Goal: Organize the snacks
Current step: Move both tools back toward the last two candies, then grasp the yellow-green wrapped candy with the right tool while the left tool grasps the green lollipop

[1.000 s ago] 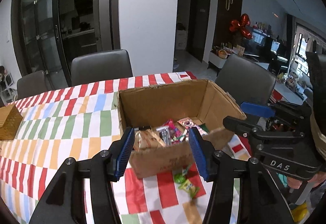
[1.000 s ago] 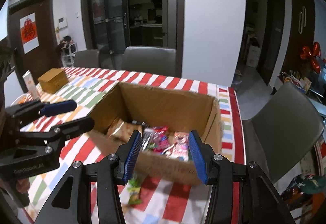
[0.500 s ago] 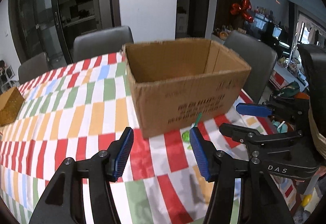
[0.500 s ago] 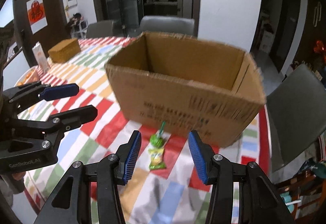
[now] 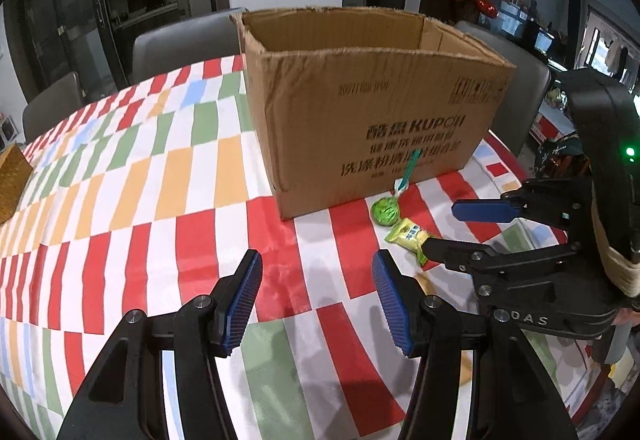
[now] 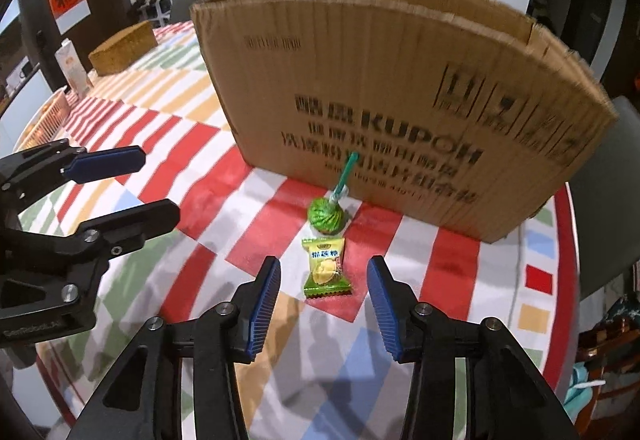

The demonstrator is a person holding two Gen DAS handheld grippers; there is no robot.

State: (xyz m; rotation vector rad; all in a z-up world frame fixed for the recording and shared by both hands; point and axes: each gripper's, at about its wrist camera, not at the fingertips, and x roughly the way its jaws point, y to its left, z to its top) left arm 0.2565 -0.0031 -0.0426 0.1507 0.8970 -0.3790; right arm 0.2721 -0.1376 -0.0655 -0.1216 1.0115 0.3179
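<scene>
A cardboard box (image 5: 372,112) (image 6: 400,112) stands on the striped tablecloth; its inside is hidden from this low angle. In front of it lie a green lollipop (image 6: 327,214) (image 5: 386,211) and a yellow-green candy packet (image 6: 326,267) (image 5: 408,234). My right gripper (image 6: 323,300) is open and empty, low over the table, with the packet just ahead between its blue pads; it also shows in the left wrist view (image 5: 452,230). My left gripper (image 5: 316,300) is open and empty to the left of the sweets; it also shows in the right wrist view (image 6: 156,182).
A woven brown box (image 6: 124,46) (image 5: 12,180) and a small carton (image 6: 72,68) sit at the table's far left. Grey chairs (image 5: 180,40) stand behind the table and at its right. The table edge (image 6: 572,240) runs close to the right of the box.
Both grippers have dropped from above the box to near the tabletop in front of it. The snacks inside the box are no longer visible; the lollipop and packet now lie close ahead.
</scene>
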